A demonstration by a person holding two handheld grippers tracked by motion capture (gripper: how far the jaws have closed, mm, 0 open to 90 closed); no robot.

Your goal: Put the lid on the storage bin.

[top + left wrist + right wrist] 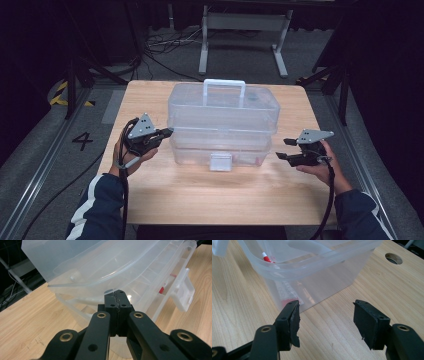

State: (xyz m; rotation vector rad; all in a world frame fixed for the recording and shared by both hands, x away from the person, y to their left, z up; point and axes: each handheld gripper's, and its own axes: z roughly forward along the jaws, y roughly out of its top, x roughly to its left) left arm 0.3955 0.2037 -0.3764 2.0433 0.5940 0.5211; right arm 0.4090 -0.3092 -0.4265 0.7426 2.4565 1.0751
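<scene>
Box: one clear plastic storage box [223,125], rectangular, ribbed, white handle [224,85] and latch [220,162], mid-table [200,200] between your grippers.
Table: one, pale wood grain.
Left gripper [167,132]: your black jaws pressed together at the box's lid edge.
Right gripper [282,149]: your jaws apart, empty, beside the box.
Inside: red-capped tube [268,258].

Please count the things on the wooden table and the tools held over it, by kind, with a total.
Clear plastic storage box with white handle and front latch: 1
Red-and-white tube inside the box: 1
Black two-jaw grippers, left and right: 2
Total: 4
</scene>
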